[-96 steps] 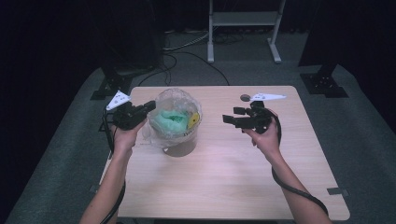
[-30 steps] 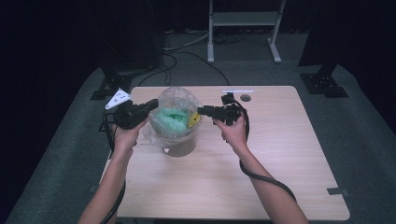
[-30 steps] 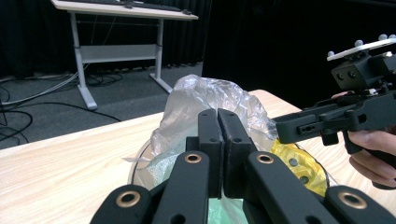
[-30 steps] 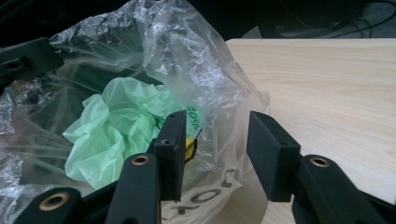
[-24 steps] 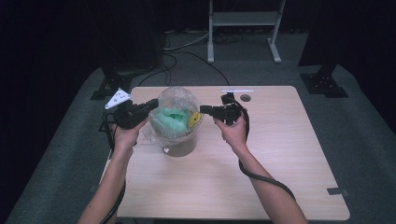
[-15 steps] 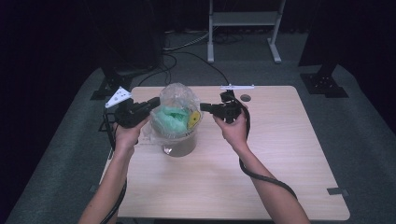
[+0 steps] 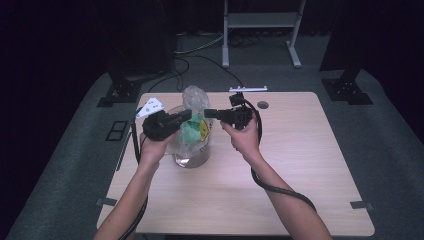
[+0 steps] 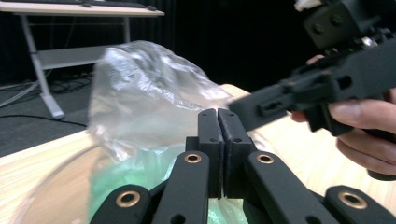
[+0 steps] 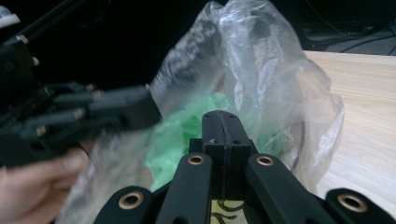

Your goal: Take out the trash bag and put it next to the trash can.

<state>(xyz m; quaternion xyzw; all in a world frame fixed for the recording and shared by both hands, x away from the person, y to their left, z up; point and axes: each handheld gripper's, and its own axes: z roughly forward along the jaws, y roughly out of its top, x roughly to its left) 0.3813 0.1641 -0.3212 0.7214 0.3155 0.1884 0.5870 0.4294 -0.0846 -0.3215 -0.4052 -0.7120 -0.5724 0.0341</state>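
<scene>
Two pairs of jaws, both closed, pads pressed flat together. Left gripper (image 7: 186, 115) shut on the clear plastic bag (image 8: 149, 88): film bunched against the jaw tips in the left gripper view, though how much of it is pinched cannot be told. Right gripper (image 7: 207, 113) jaws just finished closing; in the right gripper view the bag (image 9: 261, 70) rises directly behind and above the shut tips, grip on the film not confirmable from that angle. Tips of the two grippers pointed toward each other, near together, with the bag's puffed top (image 7: 194, 97) between and just beyond them in the high view.

Green contents (image 9: 184, 135) inside the bag, below and behind the right jaws; a yellow printed patch (image 7: 203, 131) just under the right jaws. Bag seated in a round clear bowl (image 7: 190, 159), below both pairs of jaws, on the wooden tabletop (image 7: 300, 165).

Left hand (image 7: 152, 147) and right hand (image 7: 245, 140) around the gripper bodies, forearms in from the near edge. Cable (image 7: 280, 190) looped from the right gripper across the tabletop. White marker plate (image 7: 151, 107) behind the left jaws.
</scene>
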